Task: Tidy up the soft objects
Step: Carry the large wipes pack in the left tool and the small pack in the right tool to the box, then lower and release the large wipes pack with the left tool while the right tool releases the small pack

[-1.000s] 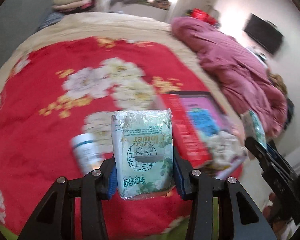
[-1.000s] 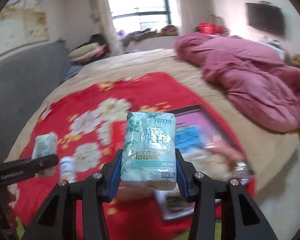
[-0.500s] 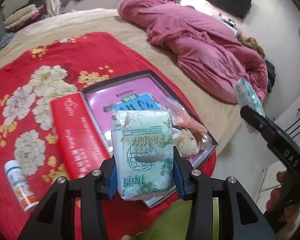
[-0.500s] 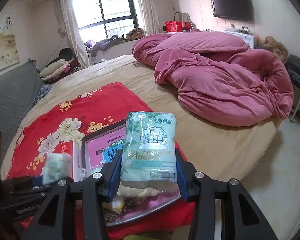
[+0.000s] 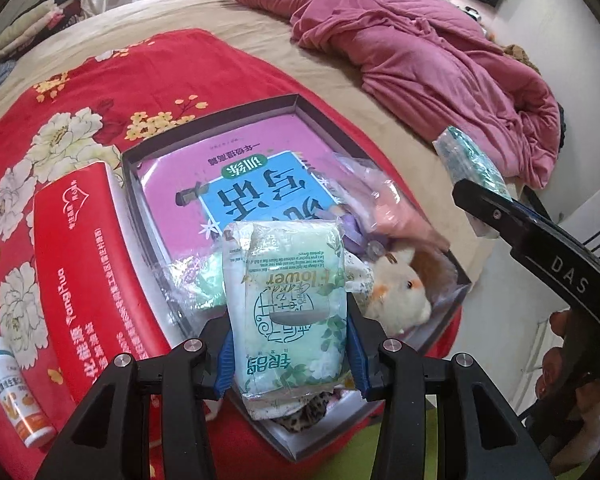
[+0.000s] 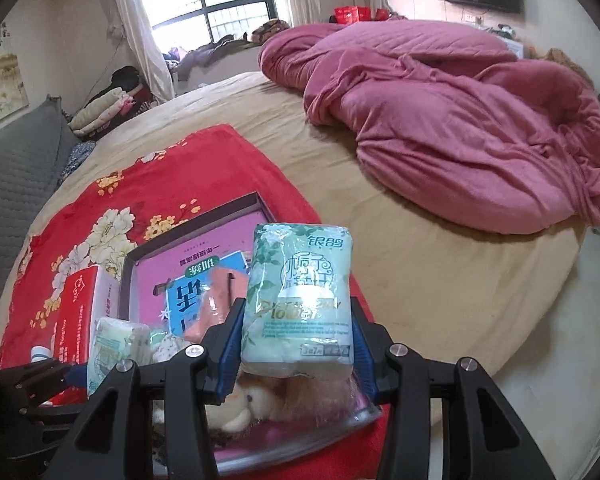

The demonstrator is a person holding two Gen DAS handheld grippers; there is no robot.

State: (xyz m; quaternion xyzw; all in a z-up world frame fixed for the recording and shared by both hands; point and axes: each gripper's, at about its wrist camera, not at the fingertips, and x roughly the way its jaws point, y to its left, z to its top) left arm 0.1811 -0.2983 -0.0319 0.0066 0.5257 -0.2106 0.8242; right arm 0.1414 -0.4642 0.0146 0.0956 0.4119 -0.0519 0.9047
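A red floral blanket [image 5: 148, 76] covers the bed, and on it lies an open box [image 5: 288, 102] holding a pink book [image 5: 236, 168] and a plush toy [image 5: 396, 292]. Above the box's near end, the left gripper [image 5: 288, 344] is clamped on a tissue pack [image 5: 290, 312], upright between its blue pads. Beside it, the right gripper [image 6: 296, 348] squeezes a second pack [image 6: 300, 300] likewise.
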